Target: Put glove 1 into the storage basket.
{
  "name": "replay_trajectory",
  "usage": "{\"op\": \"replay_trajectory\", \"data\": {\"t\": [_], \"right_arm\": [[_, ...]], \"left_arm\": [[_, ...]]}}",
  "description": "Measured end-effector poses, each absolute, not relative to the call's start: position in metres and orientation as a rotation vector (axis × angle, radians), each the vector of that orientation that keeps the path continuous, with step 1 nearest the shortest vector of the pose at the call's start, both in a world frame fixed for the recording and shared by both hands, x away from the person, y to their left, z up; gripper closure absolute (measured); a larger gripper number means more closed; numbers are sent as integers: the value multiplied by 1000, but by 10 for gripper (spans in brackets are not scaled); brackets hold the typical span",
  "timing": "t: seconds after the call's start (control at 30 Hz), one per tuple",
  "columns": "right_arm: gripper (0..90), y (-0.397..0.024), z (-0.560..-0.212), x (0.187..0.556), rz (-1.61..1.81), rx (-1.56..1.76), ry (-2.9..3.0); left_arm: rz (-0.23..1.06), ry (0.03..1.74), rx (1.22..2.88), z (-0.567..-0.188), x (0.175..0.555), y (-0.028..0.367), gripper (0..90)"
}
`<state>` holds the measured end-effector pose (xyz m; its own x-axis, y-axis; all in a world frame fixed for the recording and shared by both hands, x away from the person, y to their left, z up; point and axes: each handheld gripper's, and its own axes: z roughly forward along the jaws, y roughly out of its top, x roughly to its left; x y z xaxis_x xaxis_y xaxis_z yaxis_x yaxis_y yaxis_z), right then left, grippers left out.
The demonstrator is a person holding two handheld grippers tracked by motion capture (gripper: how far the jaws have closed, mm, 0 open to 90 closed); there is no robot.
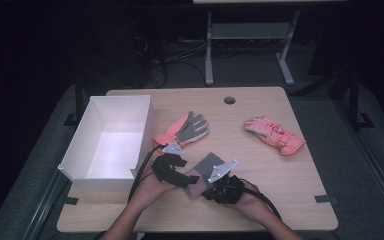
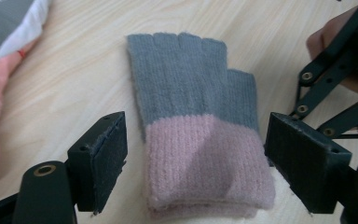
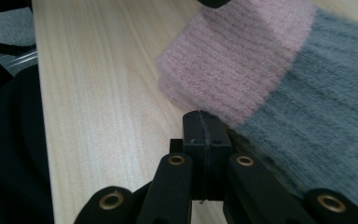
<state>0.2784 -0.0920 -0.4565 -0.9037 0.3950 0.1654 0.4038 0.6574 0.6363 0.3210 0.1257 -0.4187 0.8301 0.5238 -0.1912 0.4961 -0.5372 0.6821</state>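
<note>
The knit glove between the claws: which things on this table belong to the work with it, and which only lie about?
In the work:
- knit glove, grey with pink cuff
- left claw, open around its cuff
- right claw, shut at its edge

Lying about:
- white box
- pink and grey glove
- pink ski glove

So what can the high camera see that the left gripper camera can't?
Only the high view takes in the white rectangular box, the bright pink padded ski glove and the table's round hole. Only the left gripper view brings out the knitted glove's short open finger stubs and the left gripper with jaws open either side of its cuff. Both include the grey and pink knitted fingerless glove on the light wooden table.
</note>
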Motion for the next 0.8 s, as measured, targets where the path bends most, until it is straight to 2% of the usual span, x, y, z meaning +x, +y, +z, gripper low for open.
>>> {"op": "replay_trajectory", "data": {"t": [0.13, 0.33, 0.37, 0.4, 0.43, 0.47, 0.5, 0.53, 0.6, 0.63, 0.73, 0.8], "right_arm": [[898, -106, -451, 277, -1137, -736, -2830], [662, -145, -443, 278, -1182, -882, -2857], [580, -158, -441, 278, -1201, -938, -2843], [580, -158, -441, 278, -1201, -938, -2843], [466, -170, -439, 277, -1217, -998, -2847], [466, -170, -439, 277, -1217, -998, -2847], [384, -183, -438, 275, -1237, -1066, -2835], [345, -189, -439, 274, -1246, -1099, -2825], [269, -202, -440, 270, -1257, -1157, -2808], [269, -202, -440, 270, -1257, -1157, -2808], [147, -220, -443, 265, -1254, -1223, -2798], [126, -230, -445, 262, -1244, -1280, -2799]], "left_arm": [[50, 743, 2233, -418, 323, 124, 207], [59, 719, 2284, -417, 326, 109, 178], [65, 717, 2302, -416, 327, 107, 165], [71, 722, 2311, -416, 327, 103, 165], [78, 712, 2329, -416, 329, 101, 154], [76, 701, 2343, -417, 330, 98, 154], [69, 685, 2371, -417, 333, 92, 143], [76, 683, 2376, -417, 334, 88, 141], [82, 676, 2382, -417, 335, 85, 140], [75, 675, 2380, -418, 337, 82, 140], [72, 657, 2438, -423, 341, 72, 134], [69, 660, 2469, -427, 344, 66, 131]]}}
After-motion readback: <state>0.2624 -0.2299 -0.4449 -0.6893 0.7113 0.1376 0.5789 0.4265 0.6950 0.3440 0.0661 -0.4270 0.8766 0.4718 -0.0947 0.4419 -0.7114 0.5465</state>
